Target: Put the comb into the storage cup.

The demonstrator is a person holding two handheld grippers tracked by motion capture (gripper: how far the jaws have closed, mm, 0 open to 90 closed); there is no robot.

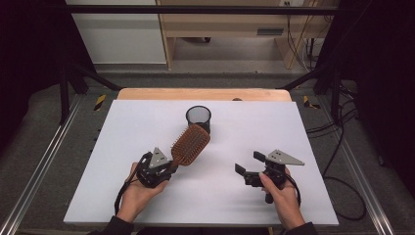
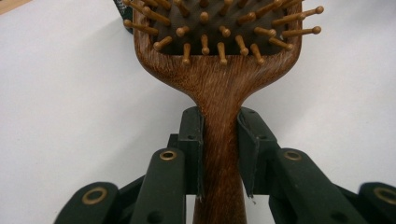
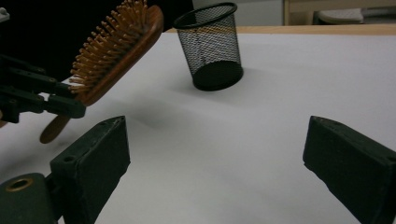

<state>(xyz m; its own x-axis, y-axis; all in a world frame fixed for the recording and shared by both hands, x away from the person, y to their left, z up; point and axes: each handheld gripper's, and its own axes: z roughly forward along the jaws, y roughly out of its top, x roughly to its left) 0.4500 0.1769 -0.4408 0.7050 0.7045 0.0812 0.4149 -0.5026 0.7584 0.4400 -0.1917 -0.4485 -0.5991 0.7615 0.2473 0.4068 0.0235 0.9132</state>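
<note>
Wooden hairbrush (image 2: 219,84) clamped by handle in left gripper (image 2: 219,154) jaws | right gripper (image 3: 215,154) jaws wide, empty

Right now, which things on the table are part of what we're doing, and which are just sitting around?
In the job:
- wooden hairbrush, its handle clamped in the left gripper, head raised off the sheet
- black mesh cup, upright just beyond the brush
- right gripper, jaws wide, nothing between them

Just there:
- white sheet over the wooden table
</note>
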